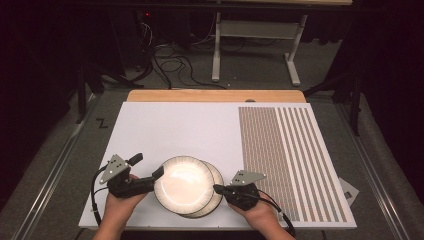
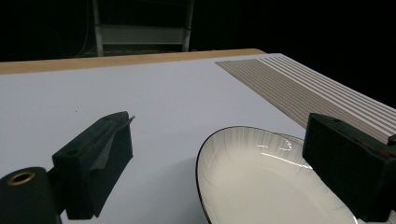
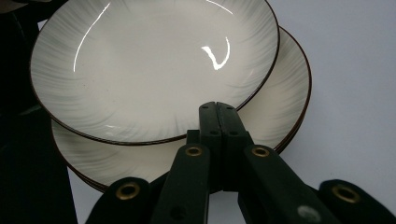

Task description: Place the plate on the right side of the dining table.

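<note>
White board (image 1: pixel 190 125) on wooden table (image 1: pixel 215 95), dark room, cables (image 1: pixel 170 62) behind.

Two stacked plates (image 1: pixel 186 186) on white board (image 1: pixel 175 125), hand-held grippers at either side

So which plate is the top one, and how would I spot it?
Look at the white table, near its front edge between the two hands. Two cream plates with dark rims sit stacked there, a little offset. The top plate lies more to the left, with its whole face showing, while the lower plate only peeks out on the right.
</note>
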